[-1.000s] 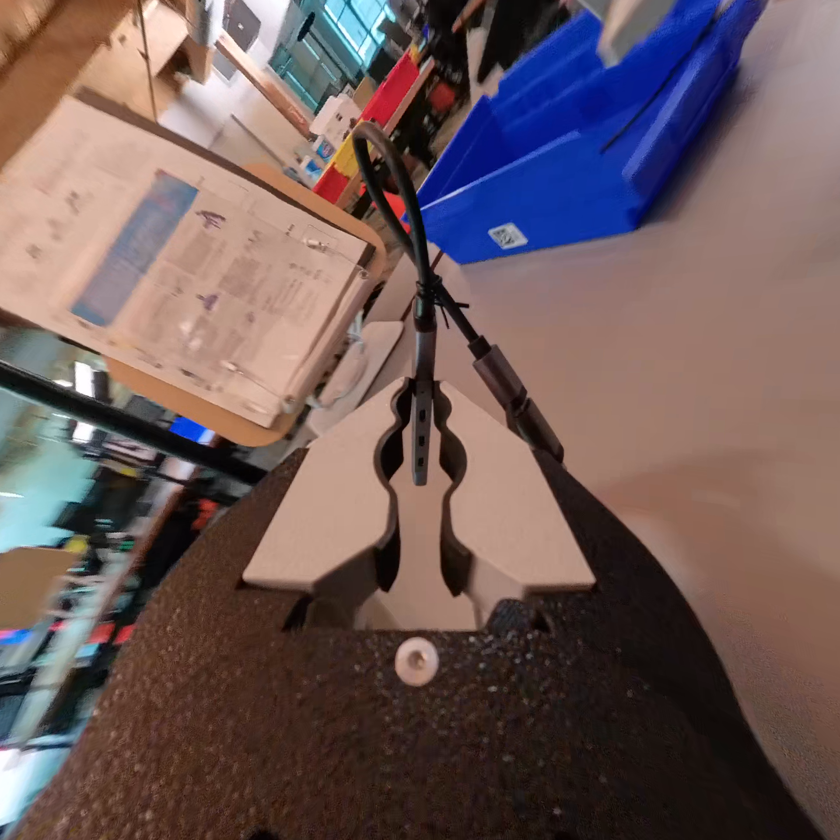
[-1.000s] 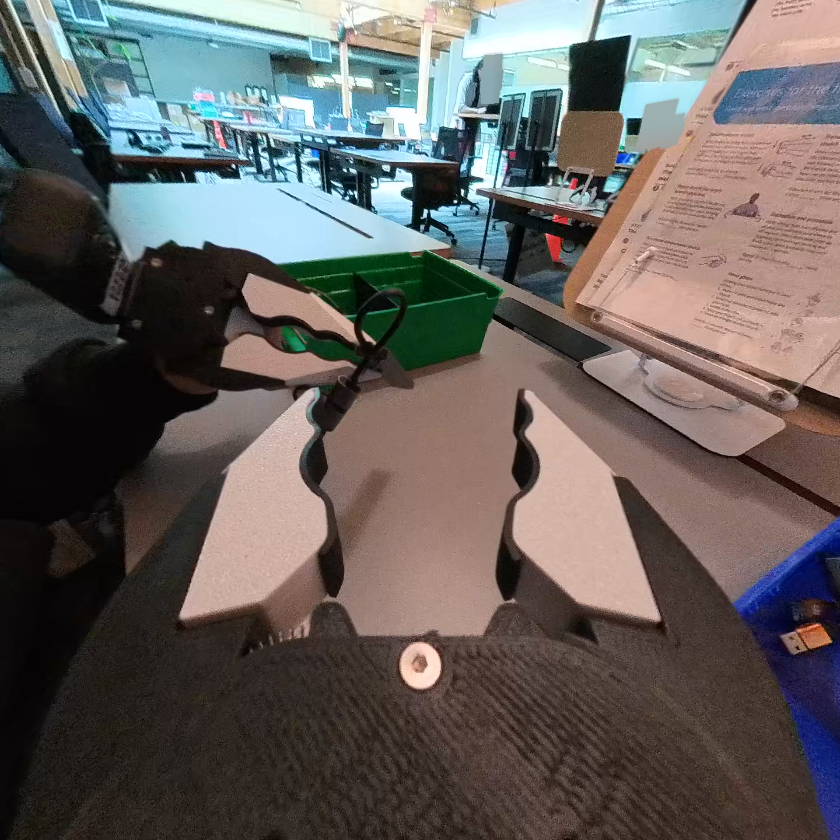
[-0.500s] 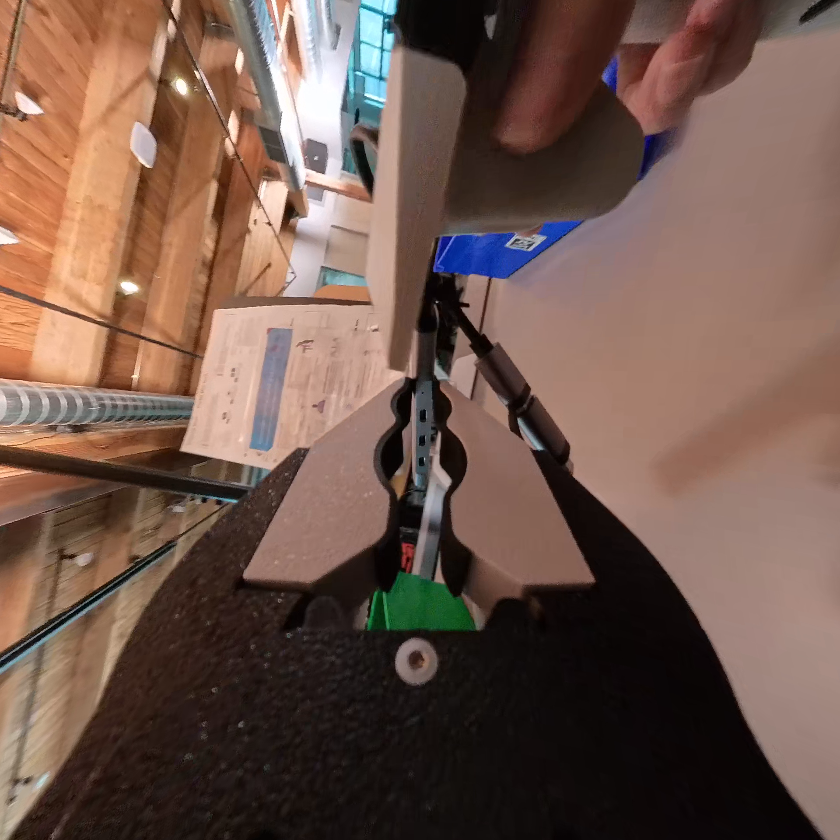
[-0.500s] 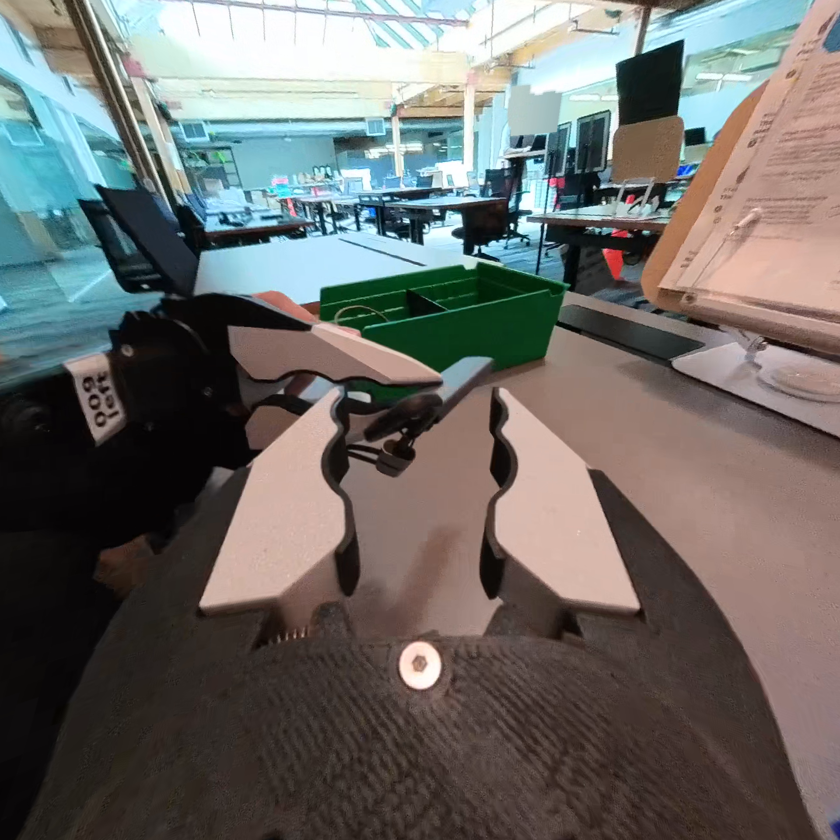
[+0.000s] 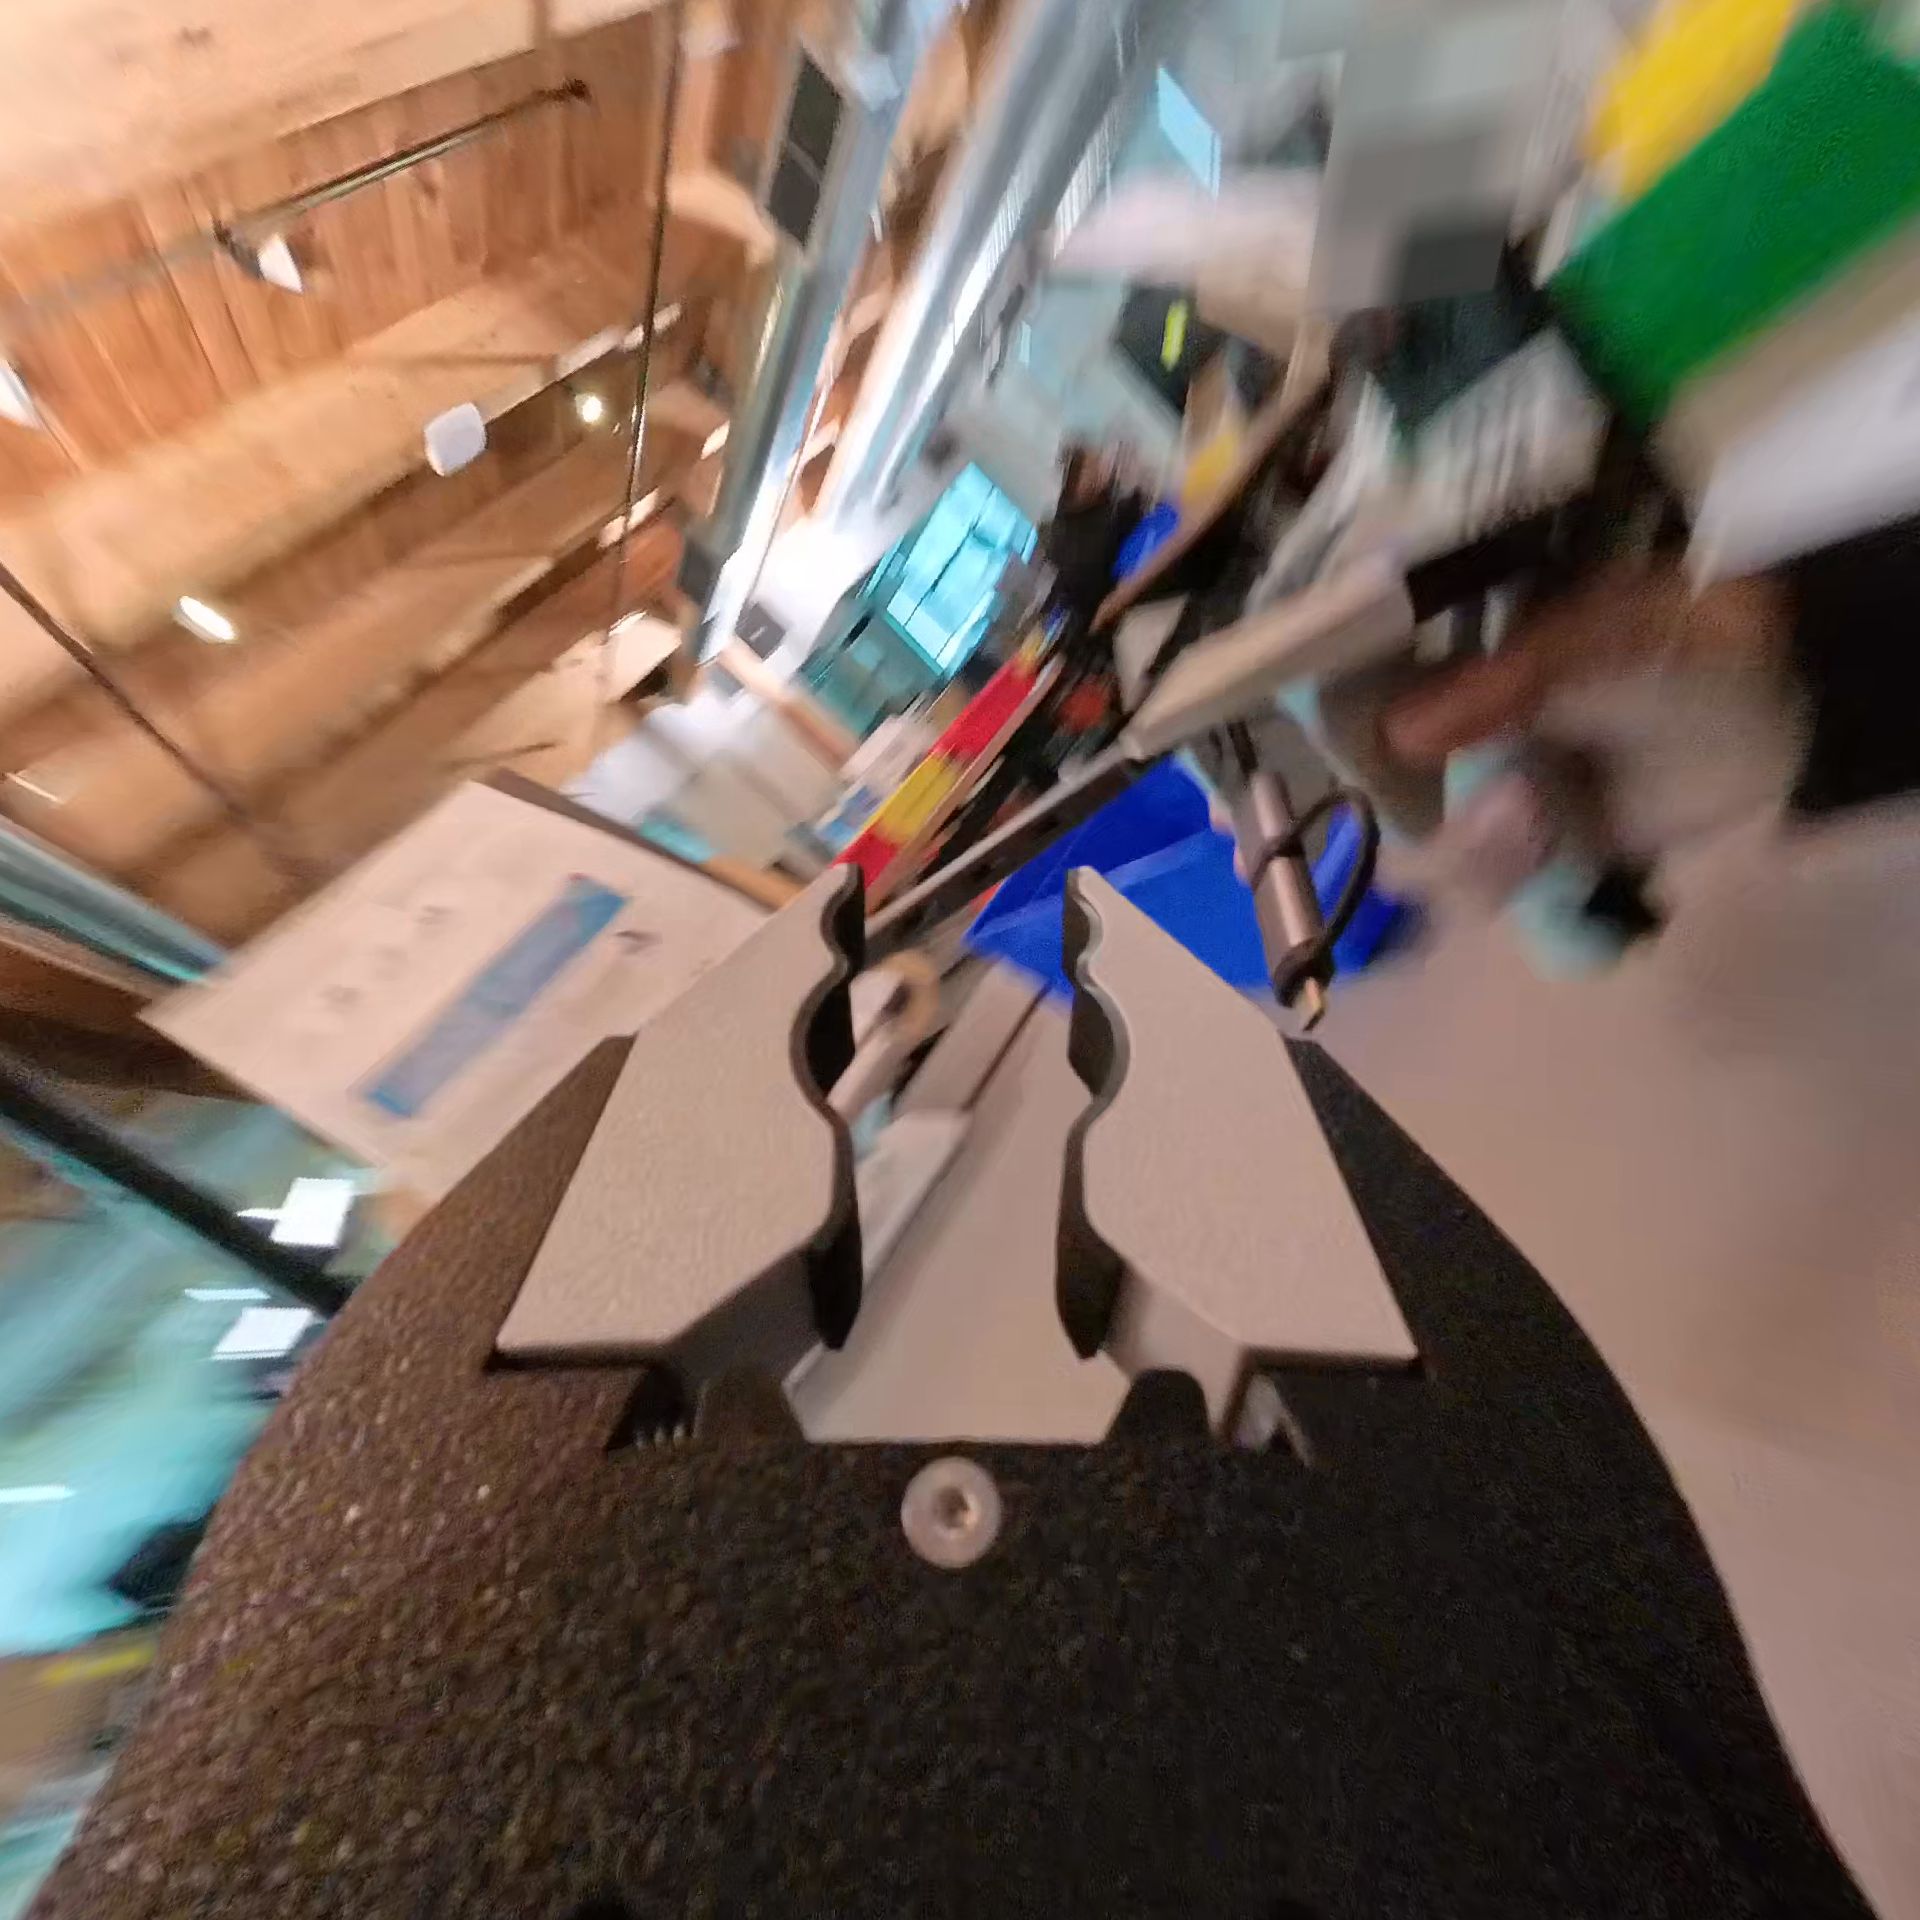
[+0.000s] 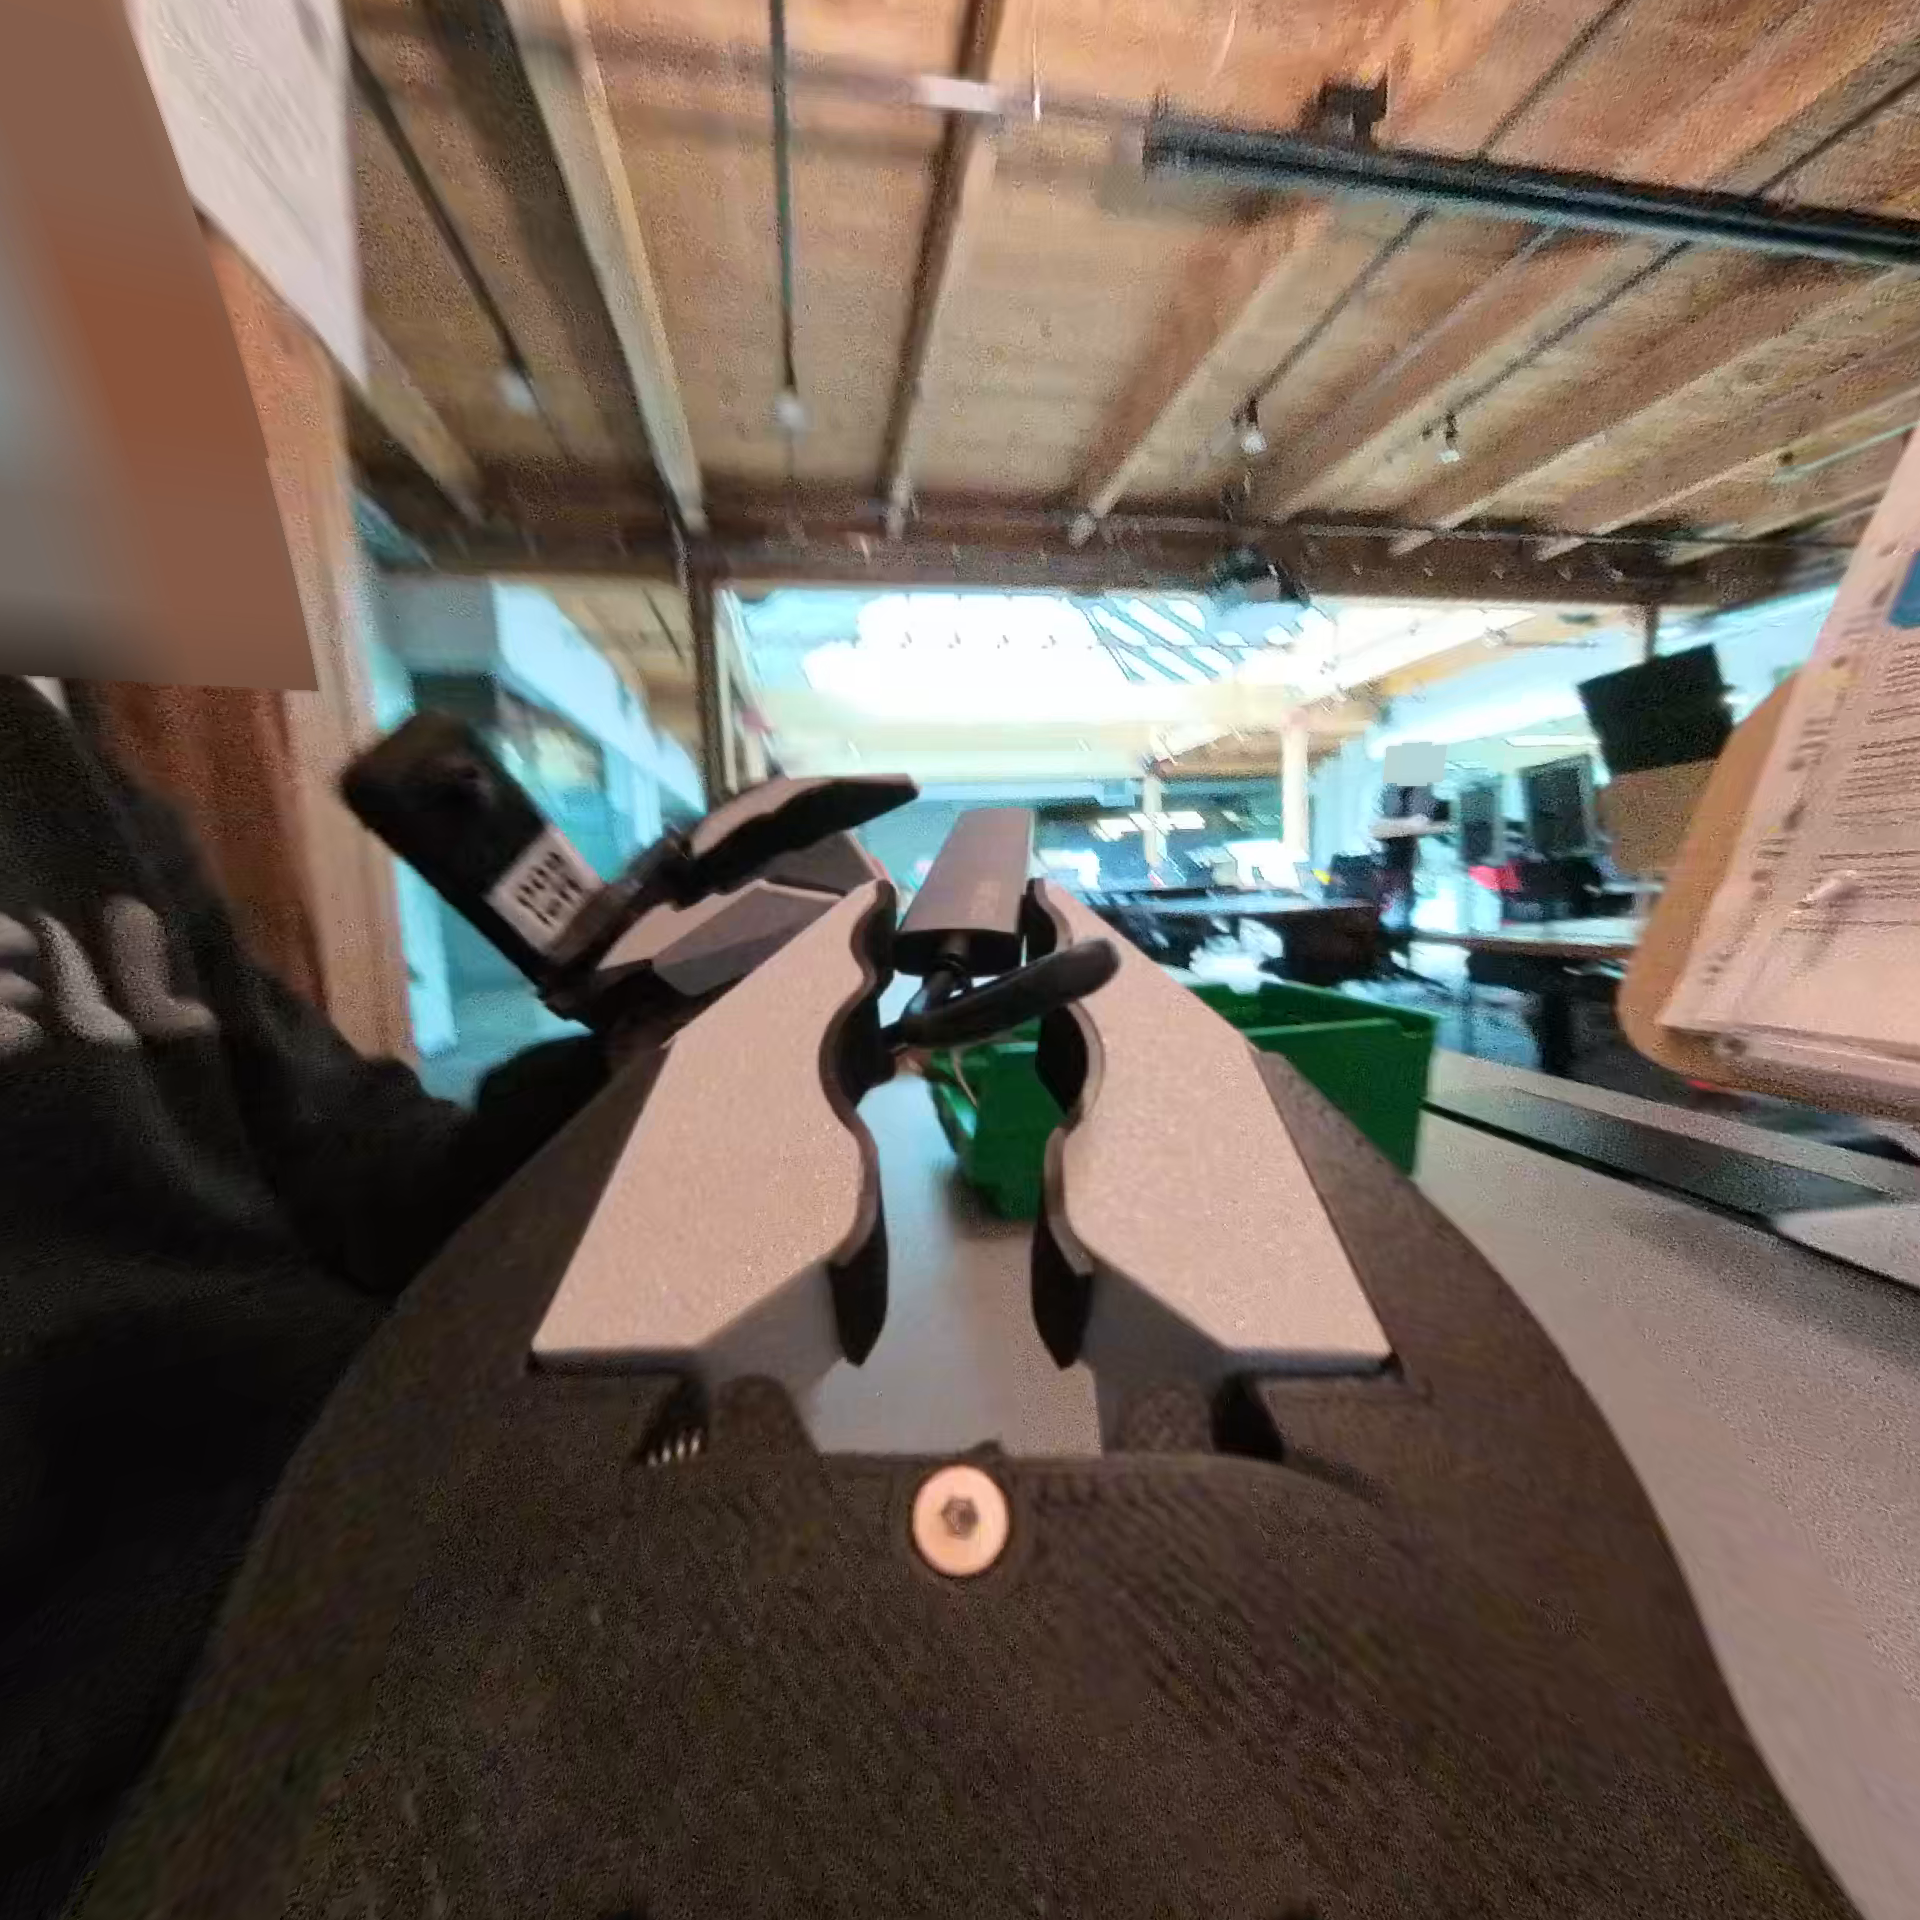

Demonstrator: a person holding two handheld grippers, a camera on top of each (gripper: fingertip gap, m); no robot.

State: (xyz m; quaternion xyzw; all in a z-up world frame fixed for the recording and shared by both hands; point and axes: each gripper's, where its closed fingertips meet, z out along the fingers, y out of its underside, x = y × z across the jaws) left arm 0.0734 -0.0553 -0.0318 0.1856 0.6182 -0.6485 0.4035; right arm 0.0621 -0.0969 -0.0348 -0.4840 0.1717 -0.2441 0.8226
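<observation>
Adapter (image 6: 971, 871): dark stick with looped cable, pinched in right gripper (image 6: 961, 904), frame centre.
Left gripper (image 5: 964, 899): spread, empty.

Two claws (image 5: 964, 904) (image 6: 958, 906), one dark adapter (image 6: 966, 873) with a looped cable, one green bin (image 6: 1340, 1049), one blue bin (image 5: 1122, 883), one grey surface (image 6: 1714, 1455)

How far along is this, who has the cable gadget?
Done: the right tool is shut on the dark adapter with its looped cable. In hand: it's held above the table. Still to do: the left tool is open, empty; nothing's set down yet.
</observation>
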